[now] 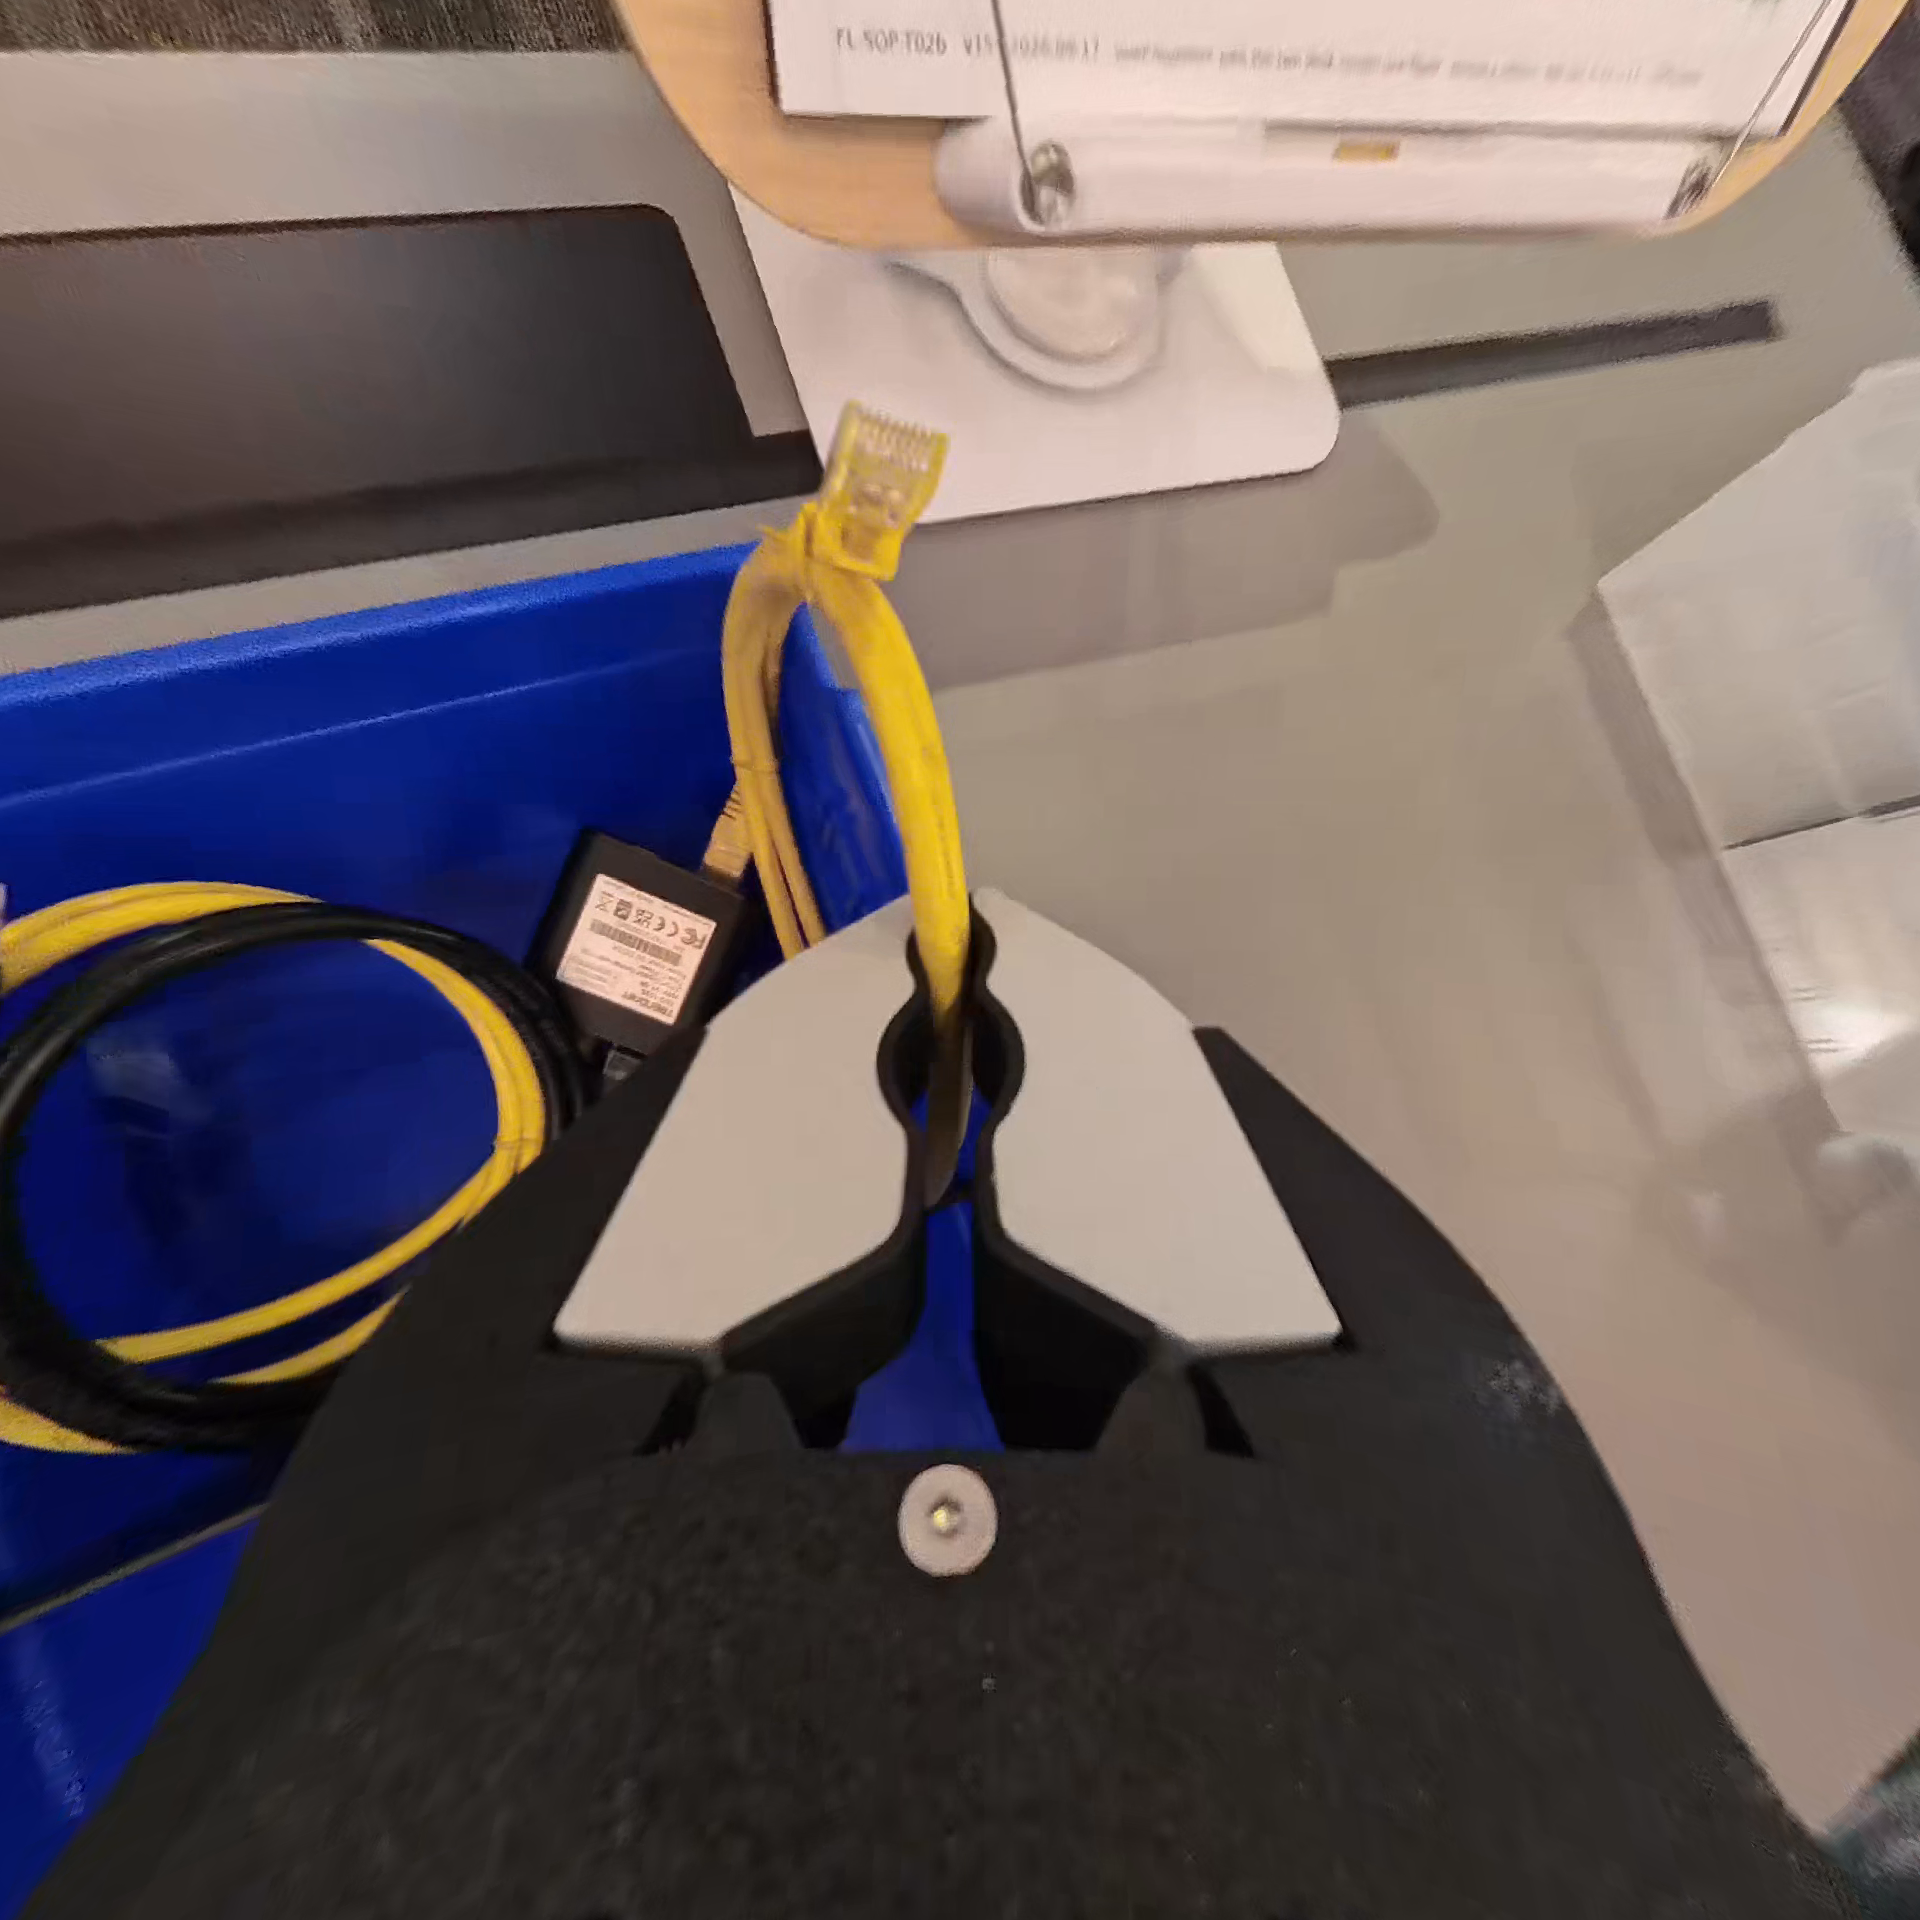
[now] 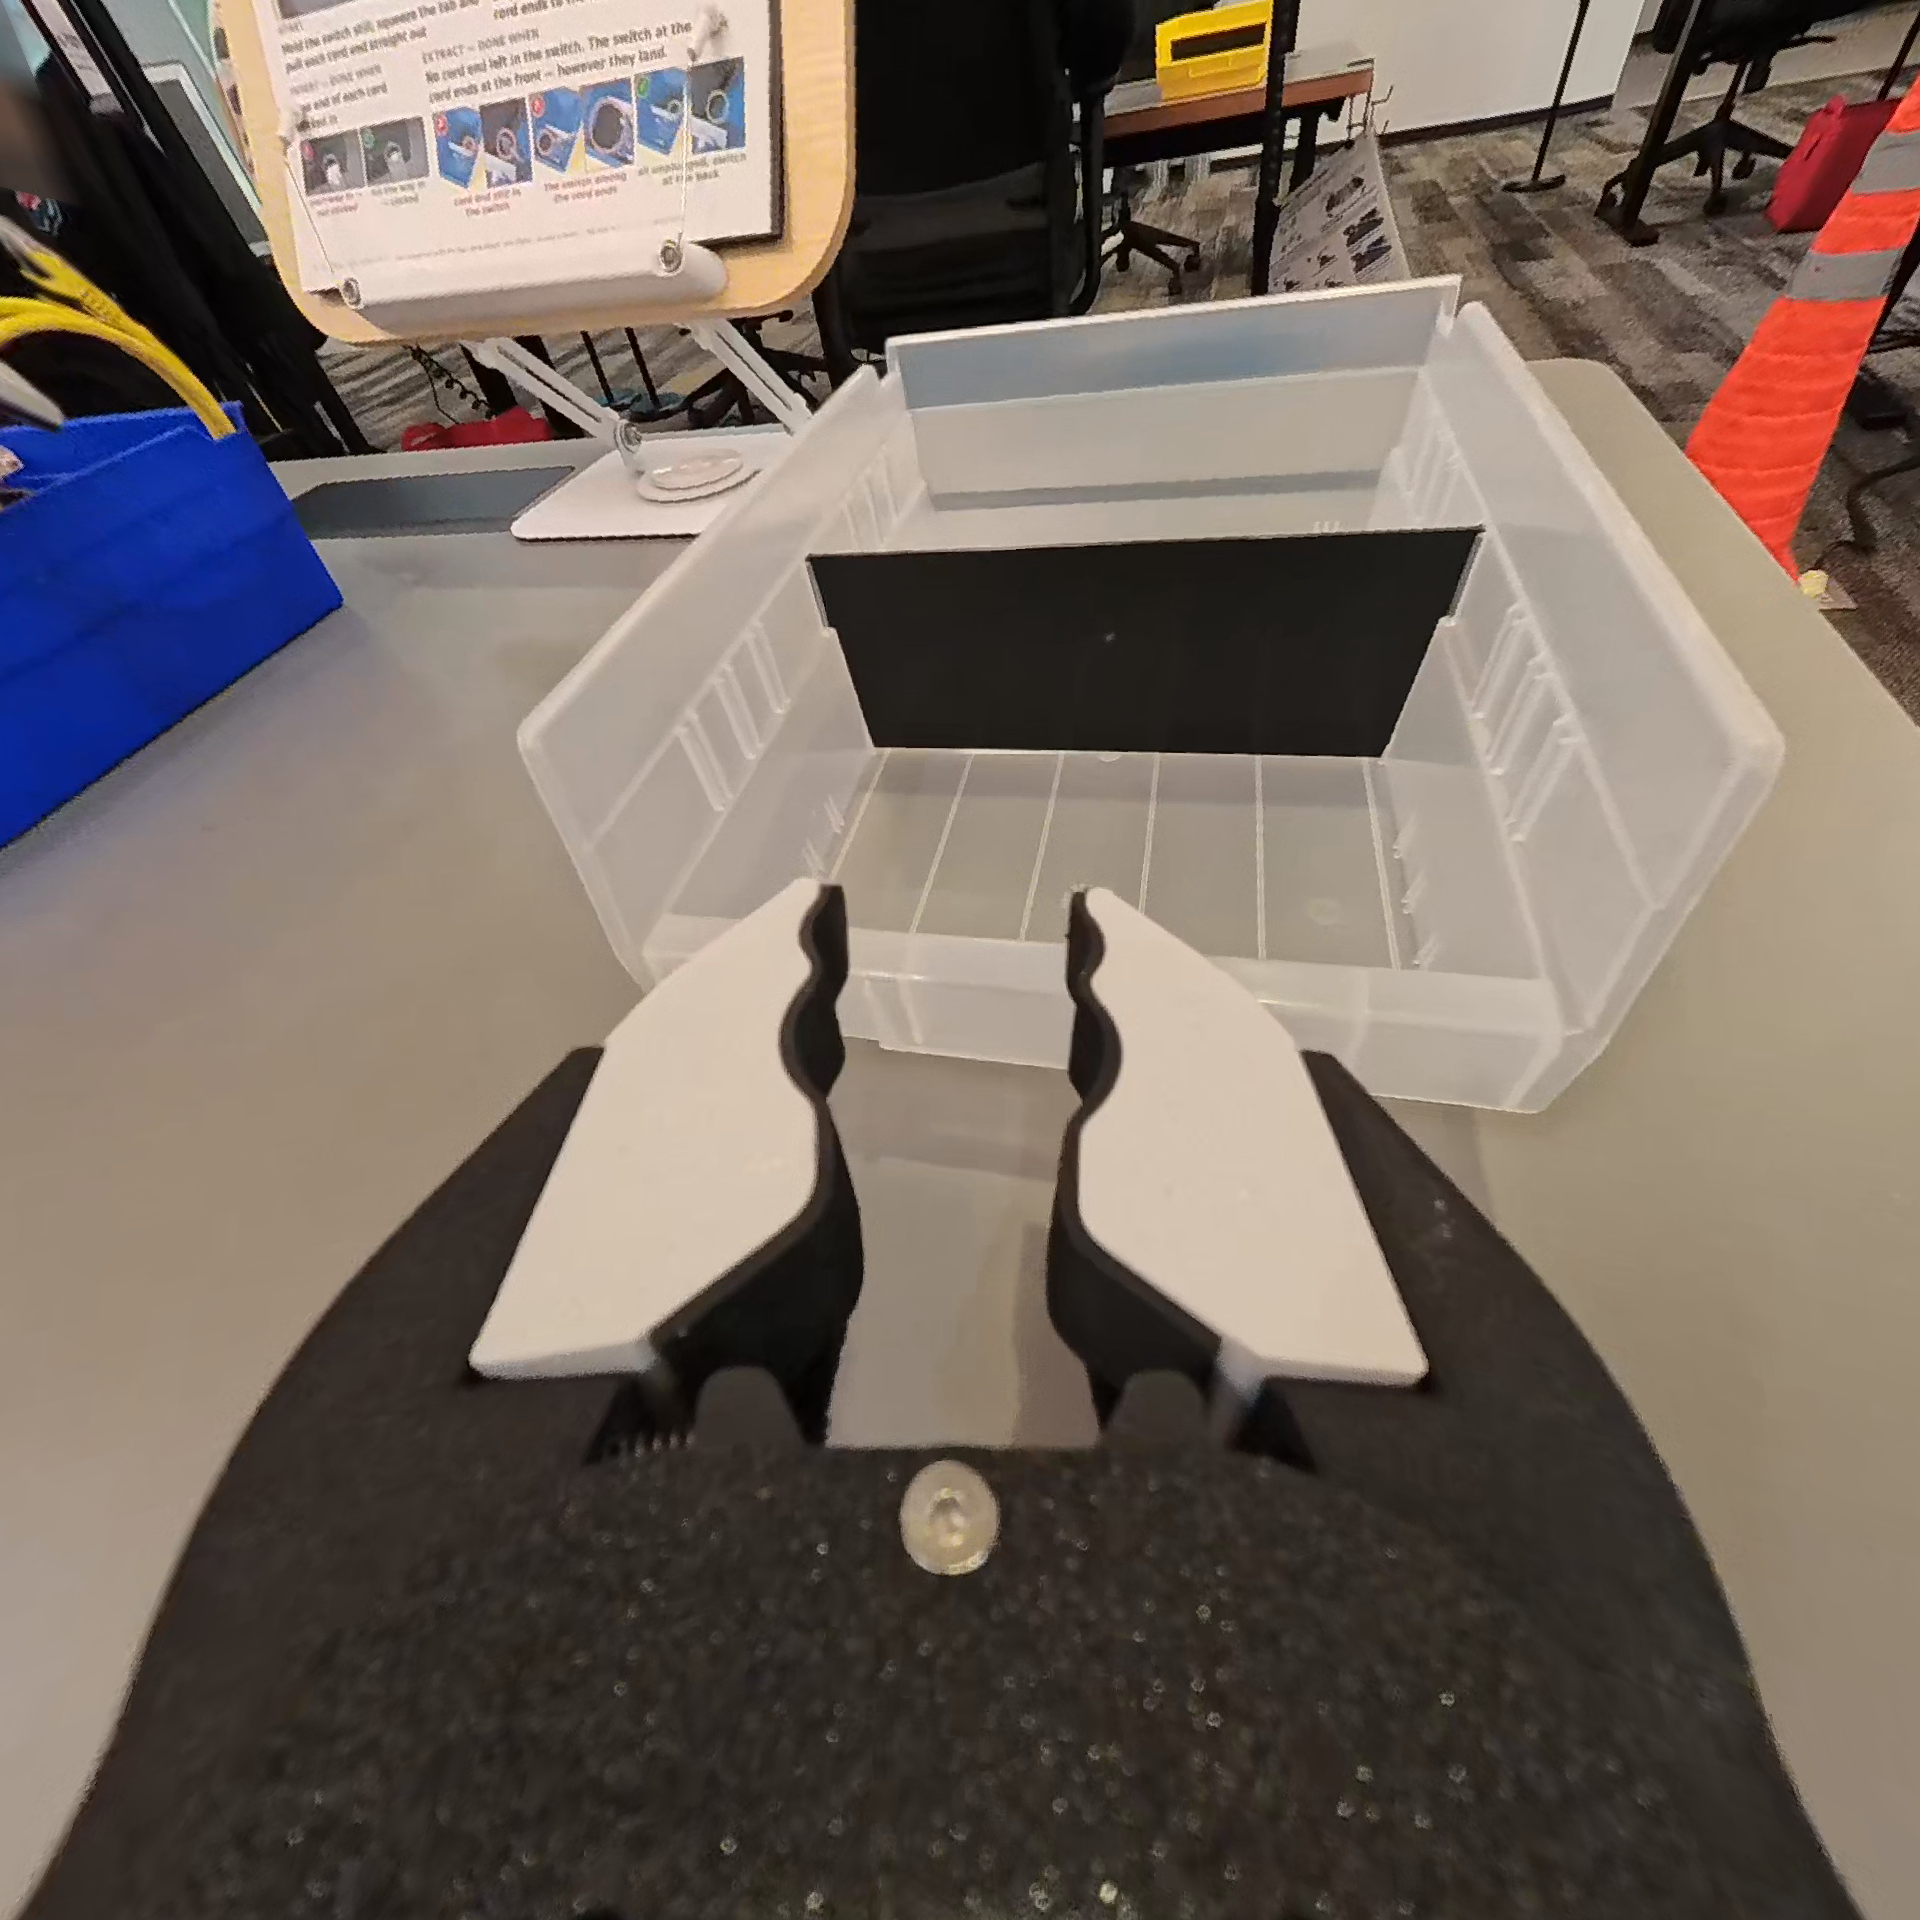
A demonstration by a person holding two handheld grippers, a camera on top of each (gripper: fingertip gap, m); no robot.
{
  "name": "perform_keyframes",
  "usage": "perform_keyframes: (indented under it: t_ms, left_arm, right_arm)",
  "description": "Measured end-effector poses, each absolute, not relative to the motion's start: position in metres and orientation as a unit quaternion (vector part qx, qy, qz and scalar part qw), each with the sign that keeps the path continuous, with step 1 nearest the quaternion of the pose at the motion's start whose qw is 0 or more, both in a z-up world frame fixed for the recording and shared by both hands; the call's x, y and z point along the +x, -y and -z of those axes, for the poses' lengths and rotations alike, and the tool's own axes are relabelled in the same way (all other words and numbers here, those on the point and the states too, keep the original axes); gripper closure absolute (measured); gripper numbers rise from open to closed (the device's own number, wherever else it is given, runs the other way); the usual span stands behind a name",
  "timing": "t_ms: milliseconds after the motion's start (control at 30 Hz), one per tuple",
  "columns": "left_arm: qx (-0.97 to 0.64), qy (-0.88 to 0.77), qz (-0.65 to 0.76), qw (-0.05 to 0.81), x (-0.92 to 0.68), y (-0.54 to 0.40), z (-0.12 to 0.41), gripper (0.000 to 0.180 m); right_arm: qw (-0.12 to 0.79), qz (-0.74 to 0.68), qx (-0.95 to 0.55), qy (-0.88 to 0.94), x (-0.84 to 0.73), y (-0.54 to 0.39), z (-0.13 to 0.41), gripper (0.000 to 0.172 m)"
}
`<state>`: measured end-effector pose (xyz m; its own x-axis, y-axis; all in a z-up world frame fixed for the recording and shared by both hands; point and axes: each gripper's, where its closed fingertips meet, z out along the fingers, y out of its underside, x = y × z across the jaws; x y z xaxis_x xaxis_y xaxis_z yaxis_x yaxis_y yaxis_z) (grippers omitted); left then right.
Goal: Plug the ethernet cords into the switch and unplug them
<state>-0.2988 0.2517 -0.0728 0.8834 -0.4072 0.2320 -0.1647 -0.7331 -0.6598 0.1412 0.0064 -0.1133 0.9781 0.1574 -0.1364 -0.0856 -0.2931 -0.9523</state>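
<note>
Left claw [image 1: 951,961] pinches yellow cord [image 1: 920,748]; right claw [image 2: 951,914] open.

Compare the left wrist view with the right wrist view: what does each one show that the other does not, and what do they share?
Only the left wrist view: the left tongs shut on a yellow ethernet cord, its plug raised, and a black device in the blue bin.
Only the right wrist view: the open, empty right tongs and the inside of the clear bin with its black divider.
Both: the blue bin, grey table and instruction board.

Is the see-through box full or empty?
Empty in front. The clear bin shows only its bare ribbed floor before the black divider. Behind the divider, cannot tell.
</note>
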Motion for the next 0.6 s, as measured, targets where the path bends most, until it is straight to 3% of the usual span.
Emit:
perform_keyframes:
  t_ms: [100, 300, 600]
  left_arm:
    - [-0.894, -0.158, 0.178, 0.380, -0.311, -0.256, 0.042, 0.179]
    - [-0.822, -0.150, 0.195, 0.514, -0.346, -0.233, -0.078, 0.179]
    - [-0.763, -0.125, 0.280, 0.569, -0.336, -0.200, -0.197, 0.179]
  right_arm:
    - [0.606, -0.091, -0.789, 0.042, 0.137, -0.005, 0.106, 0.133]
    - [0.623, -0.125, -0.758, 0.143, 0.065, -0.004, 0.080, 0.129]
    - [0.599, -0.224, -0.713, 0.287, -0.121, -0.064, -0.001, 0.110]
